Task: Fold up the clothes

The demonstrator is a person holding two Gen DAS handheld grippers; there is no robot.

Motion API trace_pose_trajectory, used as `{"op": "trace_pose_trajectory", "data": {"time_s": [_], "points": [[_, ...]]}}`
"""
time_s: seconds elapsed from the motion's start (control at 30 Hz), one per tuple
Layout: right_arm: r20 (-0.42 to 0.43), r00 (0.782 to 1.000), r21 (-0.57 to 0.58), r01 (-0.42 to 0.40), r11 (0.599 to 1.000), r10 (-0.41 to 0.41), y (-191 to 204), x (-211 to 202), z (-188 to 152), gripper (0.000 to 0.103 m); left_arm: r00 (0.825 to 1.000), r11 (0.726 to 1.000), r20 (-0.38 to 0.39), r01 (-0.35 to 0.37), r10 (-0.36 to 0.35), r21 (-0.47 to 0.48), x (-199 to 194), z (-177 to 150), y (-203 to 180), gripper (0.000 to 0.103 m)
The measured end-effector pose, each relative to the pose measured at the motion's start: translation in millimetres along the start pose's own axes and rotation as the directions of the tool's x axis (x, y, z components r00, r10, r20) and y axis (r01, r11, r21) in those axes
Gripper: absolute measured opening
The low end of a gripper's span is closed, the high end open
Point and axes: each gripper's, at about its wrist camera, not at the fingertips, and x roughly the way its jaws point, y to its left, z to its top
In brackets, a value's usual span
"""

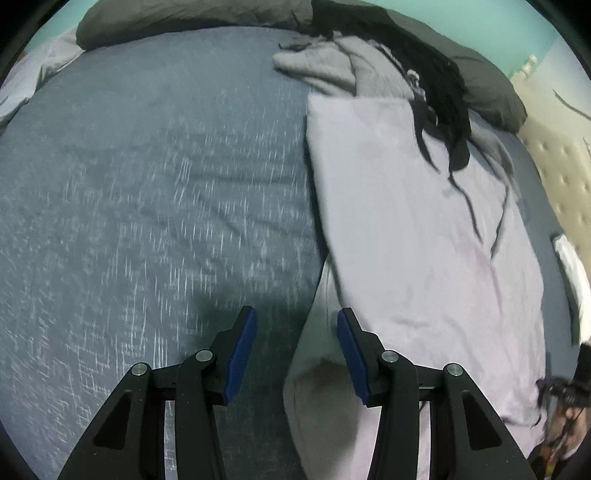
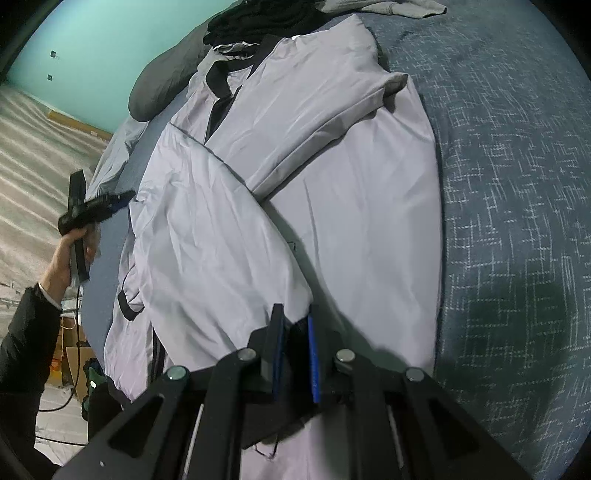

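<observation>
Right wrist view: right gripper [image 2: 295,343] clamps a dark cuff of the pale jacket [image 2: 332,177] spread on the bed [image 2: 517,184]; left gripper [image 1: 297,350] hangs released (beside the jacket). Draw the sleeve flat across the jacket.

Left wrist view looked forward along left gripper [image 1: 297,317], low over bed [image 1: 147,184], facing dark pillows [image 1: 184,14] at far end; strong motion blur. Right wrist view sat close above pale jacket [image 2: 332,177], looking along right gripper [image 2: 295,317], angled toward teal wall [image 2: 110,44]. Both views shared jacket [image 1: 424,240], blue bed cover [image 2: 517,184], dark clothes pile [image 1: 424,66]. Right view also caught left gripper [image 2: 92,210] at jacket's far side.
</observation>
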Motion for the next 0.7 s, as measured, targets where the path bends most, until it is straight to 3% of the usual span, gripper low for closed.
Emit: {"op": "trace_pose_trajectory", "data": {"time_s": [0.07, 0.13, 0.23, 0.57, 0.7], "points": [[-0.002, 1.0, -0.005, 0.002, 1.0, -0.002, 0, -2, -1, 0.011, 0.999, 0.999, -0.006, 0.035, -0.035, -0.011, 4, -5, 3, 0.041], [-0.004, 1.0, -0.009, 0.004, 1.0, -0.004, 0, -4, -1, 0.011, 0.998, 0.998, -0.009, 0.067, -0.067, -0.013, 6, -8, 4, 0.021], [-0.006, 1.0, -0.01, 0.006, 1.0, -0.006, -1, -5, 0, 0.011, 0.997, 0.997, -0.002, 0.079, -0.079, -0.005, 6, -9, 0, 0.01], [-0.009, 1.0, -0.019, 0.003, 1.0, -0.003, 2, -2, 3, 0.011, 0.986, 0.973, 0.049, 0.164, -0.158, -0.165, 0, -14, 24, 0.007], [-0.009, 1.0, -0.024, -0.001, 1.0, 0.0, 2, -3, 4, 0.011, 0.987, 0.979, 0.058, 0.157, -0.15, -0.132, -3, -13, 18, 0.006]]}}
